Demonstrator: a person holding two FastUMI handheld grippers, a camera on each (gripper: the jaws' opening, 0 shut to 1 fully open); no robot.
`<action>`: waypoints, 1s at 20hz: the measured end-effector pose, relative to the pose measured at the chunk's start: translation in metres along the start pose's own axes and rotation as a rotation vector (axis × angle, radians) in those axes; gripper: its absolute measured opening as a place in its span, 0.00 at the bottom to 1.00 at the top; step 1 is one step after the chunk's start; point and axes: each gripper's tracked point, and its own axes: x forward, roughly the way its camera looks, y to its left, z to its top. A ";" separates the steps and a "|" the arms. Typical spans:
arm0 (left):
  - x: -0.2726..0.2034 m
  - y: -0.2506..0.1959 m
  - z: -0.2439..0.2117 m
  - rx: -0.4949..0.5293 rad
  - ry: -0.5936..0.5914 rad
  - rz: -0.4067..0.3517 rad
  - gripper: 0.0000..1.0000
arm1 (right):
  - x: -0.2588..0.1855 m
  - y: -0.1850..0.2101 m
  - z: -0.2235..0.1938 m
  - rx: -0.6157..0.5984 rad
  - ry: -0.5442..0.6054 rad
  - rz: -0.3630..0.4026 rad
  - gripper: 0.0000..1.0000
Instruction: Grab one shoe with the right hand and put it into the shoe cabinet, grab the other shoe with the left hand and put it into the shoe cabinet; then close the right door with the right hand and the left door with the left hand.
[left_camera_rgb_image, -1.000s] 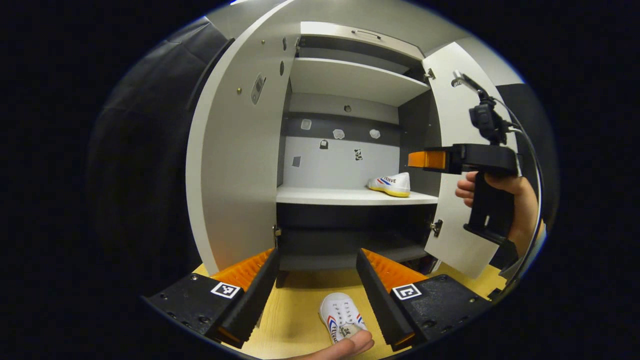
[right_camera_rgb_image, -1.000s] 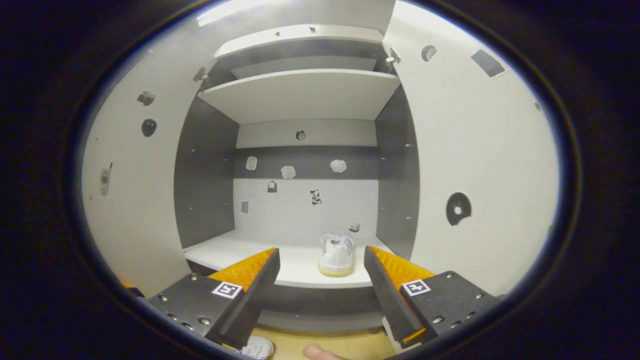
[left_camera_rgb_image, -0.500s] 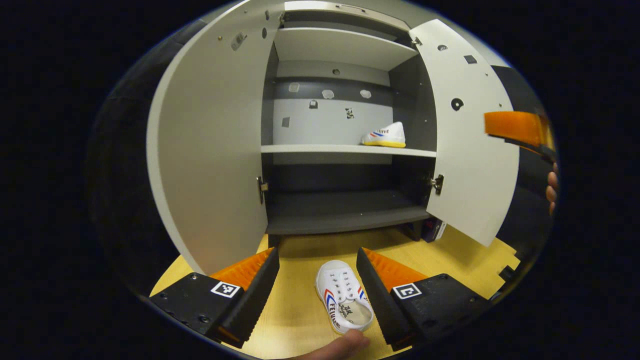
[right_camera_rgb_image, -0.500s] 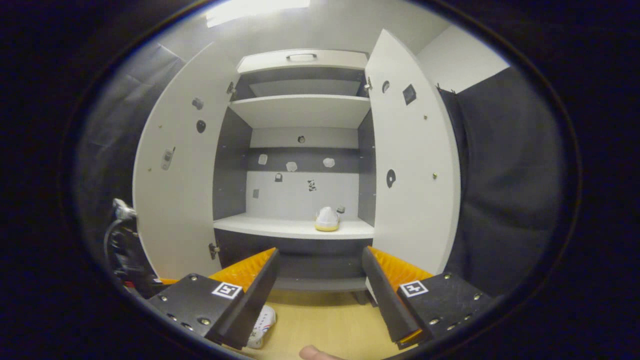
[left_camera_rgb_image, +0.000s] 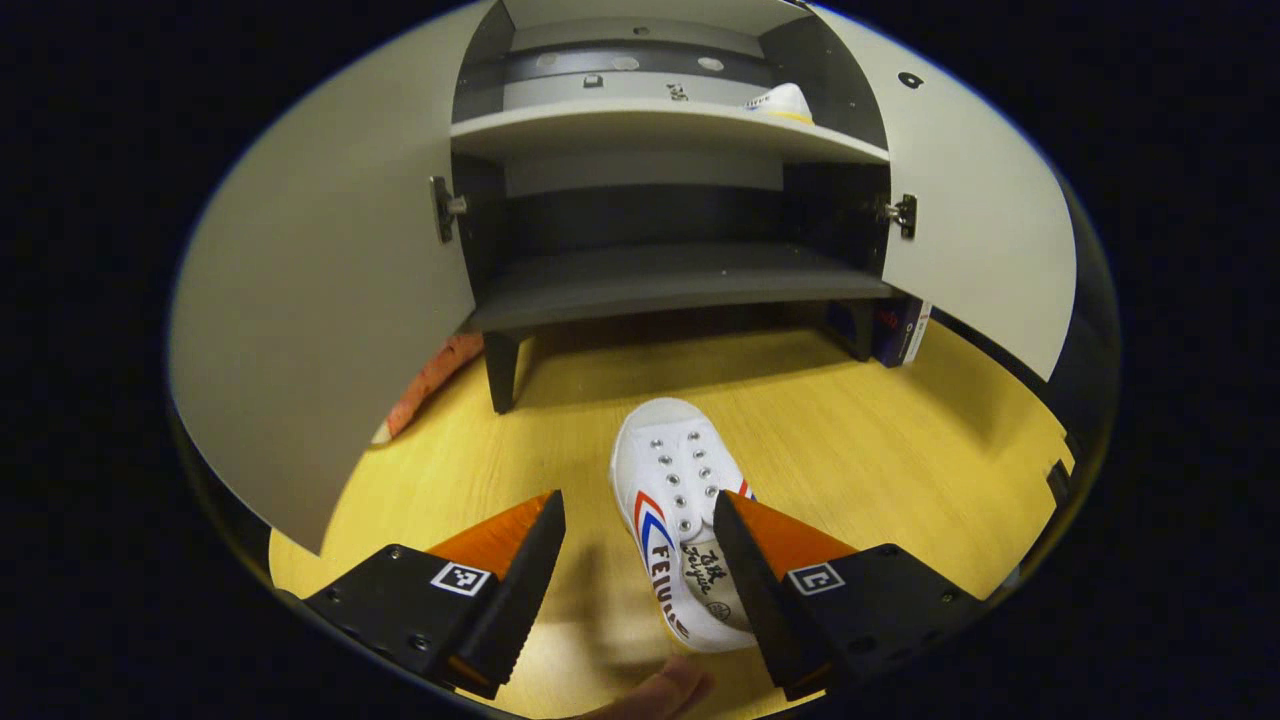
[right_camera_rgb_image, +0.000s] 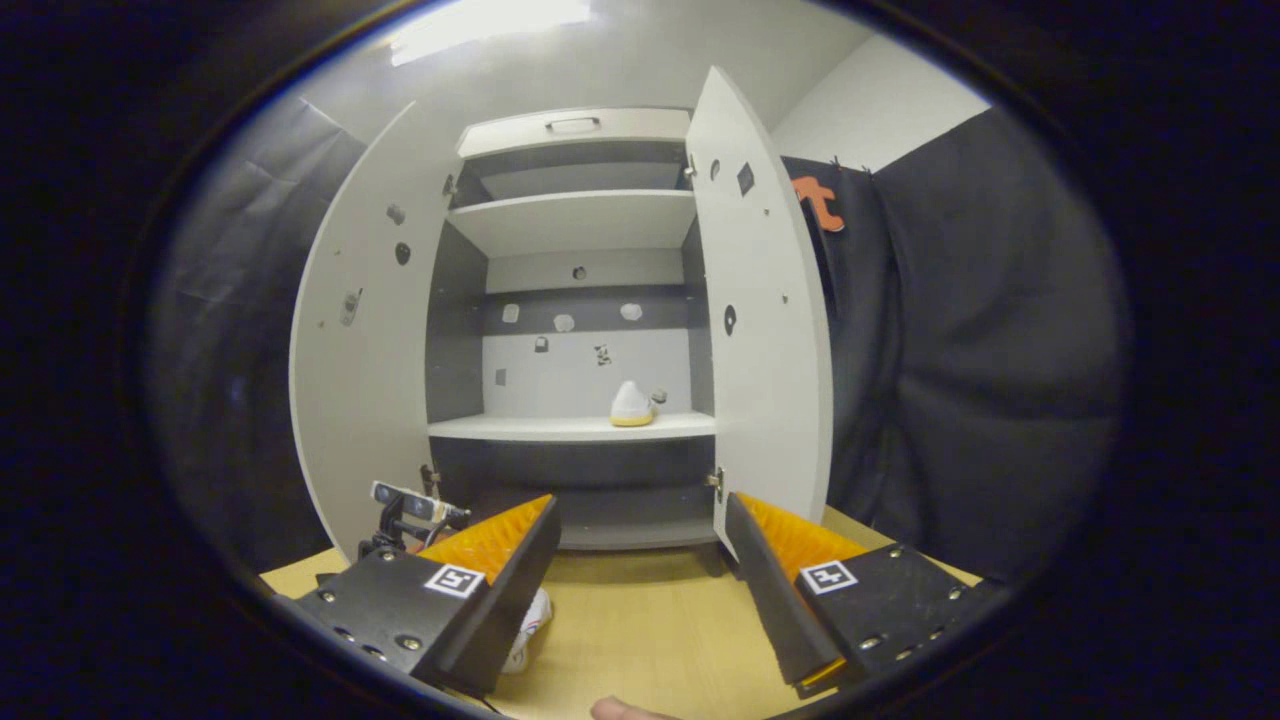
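A white shoe (left_camera_rgb_image: 680, 520) with red and blue stripes lies on the wooden floor (left_camera_rgb_image: 860, 440), toe toward the cabinet. My left gripper (left_camera_rgb_image: 640, 570) is open just above it, its right finger (left_camera_rgb_image: 750, 580) over the shoe's heel side. The other white shoe (left_camera_rgb_image: 780, 103) rests on the white middle shelf (left_camera_rgb_image: 640, 125) of the shoe cabinet, at the right; in the right gripper view that shoe (right_camera_rgb_image: 631, 405) sits far ahead. My right gripper (right_camera_rgb_image: 640, 580) is open and holds nothing, well back from the cabinet. Both doors, left (right_camera_rgb_image: 360, 350) and right (right_camera_rgb_image: 765, 340), stand wide open.
A dark lower shelf (left_camera_rgb_image: 670, 285) sits above the floor on short legs. A dark box (left_camera_rgb_image: 900, 330) stands by the cabinet's right leg. An orange object (left_camera_rgb_image: 430, 375) lies behind the left door. Black cloth (right_camera_rgb_image: 980, 350) hangs to the right.
My left gripper has dropped and tilted down onto the floor shoe, now between its fingers. My right gripper has drawn back from the cabinet, leaving its shoe on the shelf.
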 end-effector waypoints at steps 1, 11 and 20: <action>0.004 0.002 -0.007 -0.017 0.033 -0.001 0.92 | -0.003 -0.010 0.003 -0.008 -0.004 -0.029 0.99; 0.017 -0.012 -0.030 -0.145 0.128 -0.118 0.59 | -0.013 -0.026 0.004 -0.017 -0.015 -0.077 0.98; 0.005 -0.009 -0.018 -0.044 0.075 -0.058 0.05 | -0.022 -0.040 -0.018 0.031 0.011 -0.089 0.98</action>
